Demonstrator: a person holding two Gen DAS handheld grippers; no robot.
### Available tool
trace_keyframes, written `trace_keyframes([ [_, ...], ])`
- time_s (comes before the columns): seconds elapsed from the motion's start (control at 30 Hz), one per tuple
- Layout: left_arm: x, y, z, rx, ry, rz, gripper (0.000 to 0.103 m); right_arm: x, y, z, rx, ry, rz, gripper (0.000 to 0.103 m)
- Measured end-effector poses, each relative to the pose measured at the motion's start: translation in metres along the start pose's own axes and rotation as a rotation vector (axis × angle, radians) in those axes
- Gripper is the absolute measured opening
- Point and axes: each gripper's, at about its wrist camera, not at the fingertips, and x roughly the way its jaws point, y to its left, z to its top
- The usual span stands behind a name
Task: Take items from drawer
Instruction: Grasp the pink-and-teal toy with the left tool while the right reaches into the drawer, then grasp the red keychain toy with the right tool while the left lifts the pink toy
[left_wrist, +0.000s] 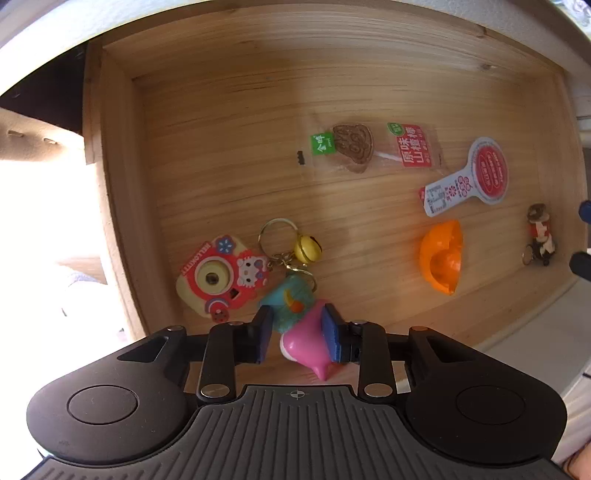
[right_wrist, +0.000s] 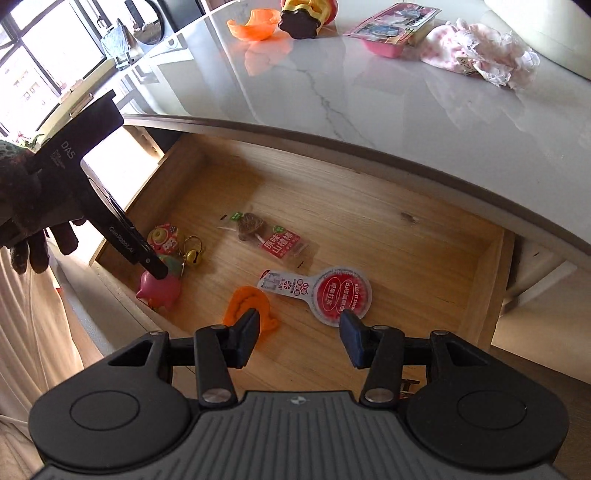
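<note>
- The wooden drawer (right_wrist: 369, 221) is pulled out under the marble counter (right_wrist: 369, 92), and everything below is placed relative to it
- The left gripper (left_wrist: 297, 325) points steeply down into the drawer's near left corner, its blue pads on either side of the pink toy (left_wrist: 303, 339); the right pad seems to touch it, the left looks just clear, so I cannot say it is truly pinched
- The pink toy lies on the drawer floor against a teal plush keychain (left_wrist: 290, 299) with a gold bell (left_wrist: 308, 245), beside the cartoon camera charm (left_wrist: 221, 277)
- Its long axis appears to run from the drawer's front edge inward, pointed tip towards the front, roughly along the pads
- Risk: the smooth rounded body could squirt out of a partial grip, and the keychain leaning on it could be dragged along
- The right gripper (right_wrist: 299, 332) hovers with jaws spread and nothing between them, above the orange shell (right_wrist: 251, 306) and the round-headed white packet (right_wrist: 325, 291) mid-drawer; closing here could catch either one, or both
</note>
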Motion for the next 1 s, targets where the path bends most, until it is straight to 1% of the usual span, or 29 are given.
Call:
trace_keyframes([
  [0.03,0.001,-0.002,0.001,-0.011,0.007,0.0,0.042,-0.001,0.0,0.0,-0.001,-0.004,0.003,0.048],
  [0.07,0.004,-0.002,0.002,-0.034,0.018,-0.018,0.052,-0.002,0.0,0.0,-0.004,-0.006,0.006,0.048],
  [0.1,0.007,-0.001,0.002,-0.063,0.029,-0.036,0.057,-0.002,0.0,-0.001,-0.008,-0.007,0.008,0.048],
  [0.13,0.011,-0.001,0.002,-0.084,0.04,-0.043,0.066,-0.002,0.001,-0.001,-0.012,-0.008,0.008,0.048],
  [0.17,0.016,-0.002,0.001,-0.095,0.049,-0.042,0.073,-0.002,0.001,-0.002,-0.017,-0.01,0.005,0.048],
  [0.23,0.025,-0.004,0.0,-0.104,0.067,-0.023,0.078,-0.003,0.002,-0.003,-0.026,-0.013,0.001,0.048],
  [0.27,0.026,-0.004,0.0,-0.107,0.071,-0.019,0.079,-0.003,0.002,-0.004,-0.029,-0.014,0.001,0.048],
  [0.33,0.024,-0.006,0.0,-0.097,0.054,-0.015,0.079,-0.003,0.002,-0.006,-0.035,-0.015,-0.003,0.048],
  [0.4,0.021,-0.008,-0.001,-0.066,0.018,0.005,0.073,-0.002,0.001,-0.008,-0.04,-0.013,-0.01,0.048],
  [0.43,0.019,-0.011,-0.002,-0.043,0.001,0.023,0.052,-0.001,0.0,-0.008,-0.042,-0.01,-0.014,0.048],
  [0.47,0.017,-0.012,-0.003,-0.023,-0.015,0.026,0.039,0.0,-0.001,-0.009,-0.042,-0.006,-0.018,0.048],
  [0.53,0.011,-0.013,-0.008,-0.031,-0.04,-0.024,0.039,0.003,-0.003,-0.009,-0.045,0.003,-0.033,0.048],
  [0.6,0.0,-0.015,-0.017,-0.013,-0.086,-0.089,0.038,0.006,-0.004,-0.009,-0.049,0.011,-0.05,0.048],
  [0.7,-0.028,-0.014,-0.039,0.046,-0.201,-0.174,0.038,0.007,-0.006,-0.01,-0.054,0.012,-0.059,0.048],
  [0.73,-0.037,-0.01,-0.05,0.076,-0.255,-0.188,0.038,0.007,-0.007,-0.009,-0.054,0.012,-0.056,0.048],
  [0.8,-0.066,-0.005,-0.063,0.125,-0.357,-0.174,0.038,0.005,-0.007,-0.008,-0.057,0.009,-0.044,0.048],
  [0.83,-0.074,-0.002,-0.069,0.131,-0.399,-0.166,0.038,0.004,-0.006,-0.006,-0.062,0.008,-0.034,0.048],
  [0.9,-0.085,0.01,-0.085,0.111,-0.467,-0.178,0.038,0.003,0.002,-0.002,-0.097,0.007,-0.013,0.048],
  [0.97,-0.093,0.032,-0.089,0.066,-0.53,-0.23,0.038,0.006,0.018,0.006,-0.157,0.015,-0.006,0.048],
  [1.0,-0.094,0.042,-0.087,0.013,-0.562,-0.272,0.038,0.009,0.029,0.012,-0.185,0.023,-0.001,0.048],
])
